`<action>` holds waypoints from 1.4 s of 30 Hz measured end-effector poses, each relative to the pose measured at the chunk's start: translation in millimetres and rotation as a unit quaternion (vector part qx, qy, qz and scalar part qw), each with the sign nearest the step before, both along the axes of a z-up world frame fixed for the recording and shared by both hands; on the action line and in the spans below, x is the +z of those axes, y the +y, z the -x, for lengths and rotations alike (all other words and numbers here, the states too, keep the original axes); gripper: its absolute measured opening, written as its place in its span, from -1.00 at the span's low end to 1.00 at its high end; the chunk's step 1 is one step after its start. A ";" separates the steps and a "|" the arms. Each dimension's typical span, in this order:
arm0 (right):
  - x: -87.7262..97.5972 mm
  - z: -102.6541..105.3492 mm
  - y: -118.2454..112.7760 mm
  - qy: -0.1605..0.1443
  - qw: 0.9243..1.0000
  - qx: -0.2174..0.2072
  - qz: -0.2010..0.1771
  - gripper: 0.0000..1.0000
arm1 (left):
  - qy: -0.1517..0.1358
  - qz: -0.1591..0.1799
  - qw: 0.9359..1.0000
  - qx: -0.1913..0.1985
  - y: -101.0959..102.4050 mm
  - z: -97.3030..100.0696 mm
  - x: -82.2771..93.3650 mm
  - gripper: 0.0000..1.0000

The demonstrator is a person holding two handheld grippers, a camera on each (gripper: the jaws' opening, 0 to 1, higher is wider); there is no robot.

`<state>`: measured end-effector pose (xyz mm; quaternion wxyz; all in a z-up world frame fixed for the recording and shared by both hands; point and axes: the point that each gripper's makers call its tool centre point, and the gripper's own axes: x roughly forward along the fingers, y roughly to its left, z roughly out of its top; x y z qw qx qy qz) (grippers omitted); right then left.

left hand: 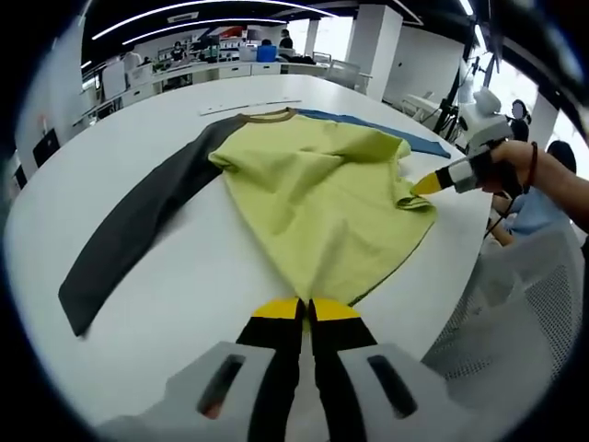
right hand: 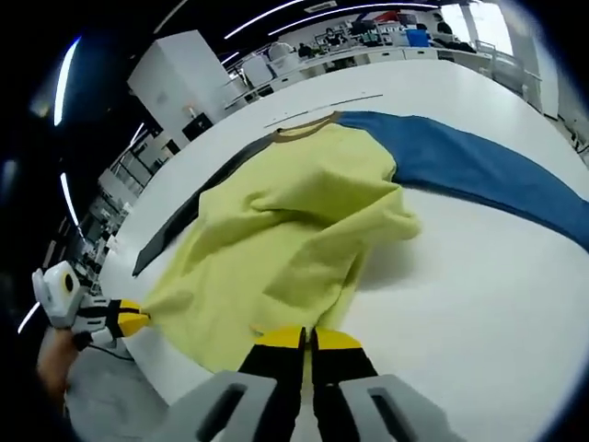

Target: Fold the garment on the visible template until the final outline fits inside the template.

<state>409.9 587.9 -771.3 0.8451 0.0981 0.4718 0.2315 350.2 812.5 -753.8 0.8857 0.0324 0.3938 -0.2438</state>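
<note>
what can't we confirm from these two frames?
- Template: no outline is visible on the table in either view; the garment may cover it.
- Blue sleeve: far end cut off by the right gripper view's edge; in the left gripper view the yellow body hides most of it.
- Left claw, right claw: jaws shut at the hem, but fabric between the tips is unclear.
- Background people: too small.

White table point(left hand: 184, 276), white pillars point(left hand: 405, 55), ceiling light strips point(left hand: 212, 11), far desks point(left hand: 212, 69).

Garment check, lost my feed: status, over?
Left gripper shut on garment hem. Right gripper shut on its side edge. Garment spread on table, dark sleeve and blue sleeve out. Nothing obstructing.
</note>
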 end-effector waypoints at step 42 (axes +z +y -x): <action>16.7 67.5 -99.3 -0.022 0.991 0.011 0.133 -1.00 | 0.019 -0.029 0.999 0.010 28.9 48.0 4.6 -1.00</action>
